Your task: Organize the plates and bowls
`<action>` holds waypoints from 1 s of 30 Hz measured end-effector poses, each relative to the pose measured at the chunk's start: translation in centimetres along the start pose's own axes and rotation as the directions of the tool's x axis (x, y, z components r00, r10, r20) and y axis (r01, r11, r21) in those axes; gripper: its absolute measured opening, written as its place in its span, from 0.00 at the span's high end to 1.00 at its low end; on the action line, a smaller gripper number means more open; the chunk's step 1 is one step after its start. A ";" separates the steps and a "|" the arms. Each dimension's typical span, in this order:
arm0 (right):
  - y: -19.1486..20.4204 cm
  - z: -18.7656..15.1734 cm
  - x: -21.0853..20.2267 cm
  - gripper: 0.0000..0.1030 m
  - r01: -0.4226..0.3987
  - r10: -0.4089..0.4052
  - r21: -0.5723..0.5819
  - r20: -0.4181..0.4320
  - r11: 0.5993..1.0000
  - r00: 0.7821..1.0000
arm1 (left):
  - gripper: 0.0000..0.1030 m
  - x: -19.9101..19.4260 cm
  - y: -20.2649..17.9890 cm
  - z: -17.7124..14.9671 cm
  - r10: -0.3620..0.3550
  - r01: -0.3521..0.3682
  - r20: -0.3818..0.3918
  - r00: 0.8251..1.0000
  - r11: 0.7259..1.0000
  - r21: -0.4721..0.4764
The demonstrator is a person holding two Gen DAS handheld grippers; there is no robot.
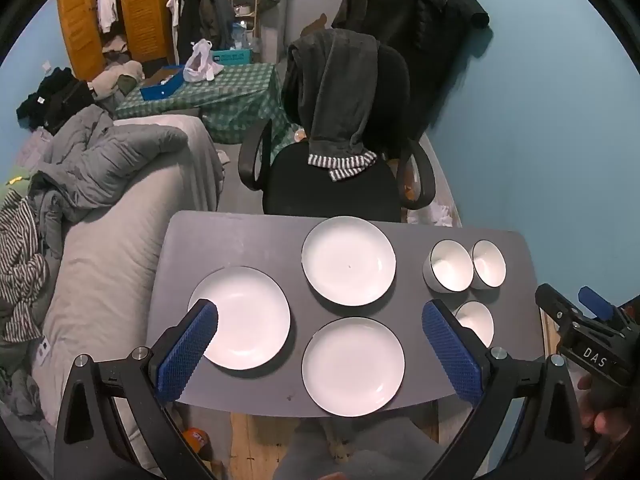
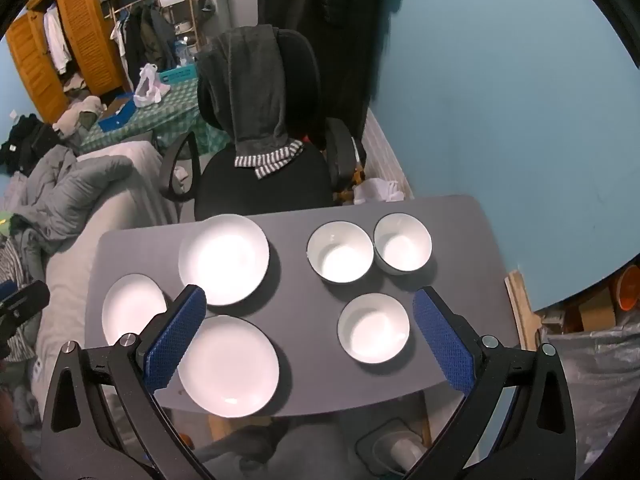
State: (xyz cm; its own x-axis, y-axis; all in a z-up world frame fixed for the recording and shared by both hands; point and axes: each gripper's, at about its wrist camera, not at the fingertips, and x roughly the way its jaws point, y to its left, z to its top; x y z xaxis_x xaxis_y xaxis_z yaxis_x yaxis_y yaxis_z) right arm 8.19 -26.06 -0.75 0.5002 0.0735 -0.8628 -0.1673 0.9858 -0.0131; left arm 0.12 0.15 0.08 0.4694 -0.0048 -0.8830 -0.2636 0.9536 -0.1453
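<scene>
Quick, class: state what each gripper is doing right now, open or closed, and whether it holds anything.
Left gripper: open, holding nothing, above the plates.
Right gripper: open, holding nothing, above the table.

- Left gripper [image 1: 320,340]: jaws spread wide, above near edge of grey table [image 1: 240,240]. Between jaws: near plate [image 1: 353,366]. Left plate [image 1: 244,318] partly under left pad.
- Bare table strips run between the three plates; far plate [image 1: 349,261] lies ahead.
- Right gripper [image 2: 310,332]: jaws wide. Between them: near bowl [image 2: 374,328], with bare table on its left.
- Ahead: two bowls [image 2: 340,252] [image 2: 403,243] just beside each other; whether they touch is unclear.
- Beyond far edge: office chair [image 2: 260,184] draped with clothing.
</scene>
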 end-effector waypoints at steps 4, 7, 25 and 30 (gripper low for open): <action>0.0 -0.1 0.0 0.01 0.003 -0.003 0.001 0.011 1.000 1.000 | 0.00 -0.3 0.0 -0.6 0.001 -0.001 0.041 0.999 1.000 0.004; 0.1 -0.1 -0.1 0.01 0.004 -0.004 0.002 0.012 1.000 1.000 | 0.00 -0.9 0.7 -0.3 -0.022 0.023 0.053 0.998 1.000 -0.012; 0.4 -0.1 0.1 0.01 -0.002 0.002 -0.002 0.006 1.000 1.000 | 0.00 -0.8 1.1 -0.1 -0.012 0.012 0.052 0.999 1.000 -0.002; 0.4 0.0 0.2 0.01 -0.004 0.004 -0.002 0.005 1.000 1.000 | 0.00 -0.6 0.9 -0.1 -0.015 0.015 0.047 0.999 1.000 -0.003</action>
State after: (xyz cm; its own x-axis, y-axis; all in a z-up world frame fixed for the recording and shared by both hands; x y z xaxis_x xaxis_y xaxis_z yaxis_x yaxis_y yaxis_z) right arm 8.19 -25.61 -0.96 0.5037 0.0778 -0.8604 -0.1707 0.9853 -0.0109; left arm -0.45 1.03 0.44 0.5127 -0.0047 -0.8586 -0.2589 0.9526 -0.1599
